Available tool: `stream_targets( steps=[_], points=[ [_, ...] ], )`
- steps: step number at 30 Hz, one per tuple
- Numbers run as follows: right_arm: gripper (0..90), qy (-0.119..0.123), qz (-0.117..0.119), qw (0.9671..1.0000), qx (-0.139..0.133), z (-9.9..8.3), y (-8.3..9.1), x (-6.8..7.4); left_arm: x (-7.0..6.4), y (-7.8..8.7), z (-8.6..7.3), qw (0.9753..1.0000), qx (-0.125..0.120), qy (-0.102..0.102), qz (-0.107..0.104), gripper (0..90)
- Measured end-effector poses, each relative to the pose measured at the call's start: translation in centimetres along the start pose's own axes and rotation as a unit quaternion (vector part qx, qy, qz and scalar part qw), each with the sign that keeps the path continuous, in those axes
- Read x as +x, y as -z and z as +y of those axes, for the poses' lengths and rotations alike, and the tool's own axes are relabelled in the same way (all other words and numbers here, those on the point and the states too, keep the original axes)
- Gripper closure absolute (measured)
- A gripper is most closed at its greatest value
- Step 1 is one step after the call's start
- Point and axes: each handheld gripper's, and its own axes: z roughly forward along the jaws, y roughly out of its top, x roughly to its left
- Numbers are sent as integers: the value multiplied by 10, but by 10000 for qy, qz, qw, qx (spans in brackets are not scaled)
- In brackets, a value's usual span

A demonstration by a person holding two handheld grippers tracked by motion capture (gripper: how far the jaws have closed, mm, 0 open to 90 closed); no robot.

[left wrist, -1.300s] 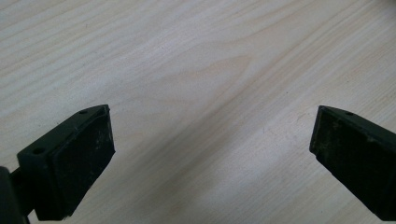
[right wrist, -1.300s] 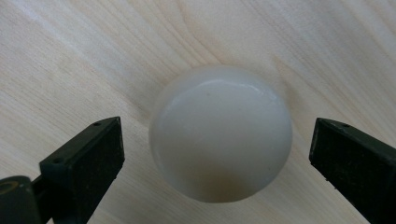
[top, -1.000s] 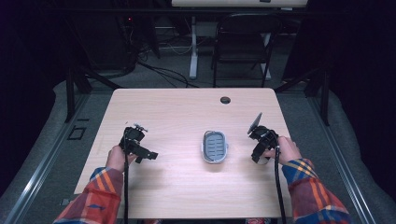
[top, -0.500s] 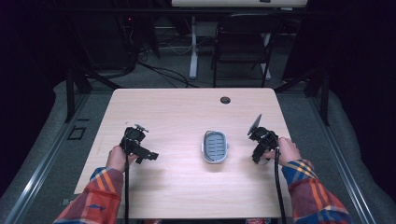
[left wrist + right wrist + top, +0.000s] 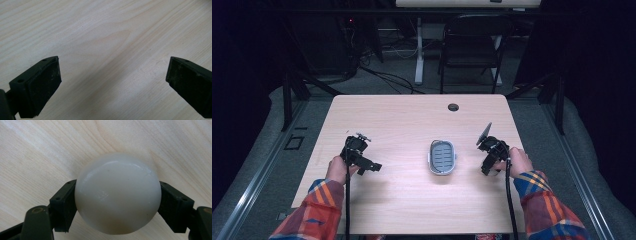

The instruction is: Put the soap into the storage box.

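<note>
- I have the white soap bar (image 5: 117,193) clamped in my right gripper (image 5: 117,202); its fingers (image 5: 63,205) press on both flanks of the smooth, rounded bar, which sits squarely between them and bulges past their tips.
- So I judge the pick-up done; the bar hangs over bare tabletop (image 5: 37,152), and I cannot tell whether it touches the wood.
- In the high view the soap dish (image 5: 442,157) lies toward the middle of the tabletop, apart from the right gripper's fingers and with nothing in it that I can see.
- My left gripper (image 5: 112,82) holds nothing; its fingers (image 5: 37,87) stand wide over plain wood.
- What's left, as I read it: carry the bar across to the dish, set it down inside the rim, and let go.
</note>
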Motion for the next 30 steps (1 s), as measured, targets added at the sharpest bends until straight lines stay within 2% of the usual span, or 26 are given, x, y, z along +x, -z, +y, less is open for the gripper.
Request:
stream_targets(
  steps=[2, 3, 5, 7, 8, 9, 10, 11, 13, 14, 15, 16, 17, 18, 20, 22, 23, 24, 27, 28, 30],
  points=[
    [240, -12, 35, 10000, 12, -1, 3, 0, -2, 0, 0, 10000, -19, -11, 0, 0],
    [240, -104, 57, 9999, -119, -2, 2, 1, -2, 0, 0, 10000, -19, -11, 0, 0],
    [240, -106, 41, 9999, -108, -2, 4, 0, -1, 1, 0, 10000, -34, -16, -6, 0],
    [240, -44, 31, 10000, -83, -2, 6, -1, -1, 1, -1, 10000, -21, -8, 0, 0],
    [240, 50, -4, 10000, 69, -1, 10, -1, -1, 1, -1, 10000, -25, -13, -3, 0],
    [240, 50, -4, 10000, 69, -1, 10, -1, -1, 1, -1, 10000, -25, -13, -3, 0],
    [240, -49, 13, 10000, -65, -2, 9, 0, -1, 1, -1, 10000, -21, -22, -14, 0],
    [240, -47, 33, 9999, -100, -3, 9, 0, -1, 1, -1, 10000, -19, -20, -18, 0],
    [240, 34, -4, 10000, 6, -2, 11, 0, -1, 1, -1, 10000, -19, -22, -17, 0],
    [240, -68, 14, 9999, -141, -3, 9, 1, -1, 1, -1, 10000, -20, -18, -14, 0],
    [240, 45, -1, 10000, -34, -3, 13, -1, -1, 1, -1, 10000, -21, -9, -19, 0],
    [240, -161, 63, 9994, -307, -5, 9, 2, -1, 1, -1, 10000, -21, -9, -19, 0],
    [240, -161, 63, 9994, -307, -5, 9, 2, -1, 1, -1, 10000, -19, -16, -26, 0],
    [241, -47, 46, 9999, -103, -5, 13, 0, -1, 1, -1, 10000, -22, -25, -36, 0],
    [240, 78, -21, 10000, 19, -4, 16, -1, -1, 1, -1, 10000, -17, -48, -23, 0],
    [240, 3, -2, 10000, -57, -5, 16, 0, -1, 0, -1, 10000, -16, -58, -20, 0],
    [241, 82, -15, 10000, 53, -5, 19, 0, -1, 0, -1, 10000, -28, -25, -36, 0],
    [240, -47, 16, 9999, -116, -6, 17, 1, -1, 0, -1, 10000, -34, -46, -28, 0],
    [240, 48, -16, 10000, 15, -5, 21, 0, -1, 0, -1, 10000, -40, -67, -33, 0],
    [241, -12, 9, 10000, -91, -5, 22, 1, -1, -1, -1, 10000, -39, -64, -31, 0],
    [240, 34, -11, 10000, -31, -4, 24, 0, -1, -1, -1, 10000, -41, -54, -32, 0]
  ],
)
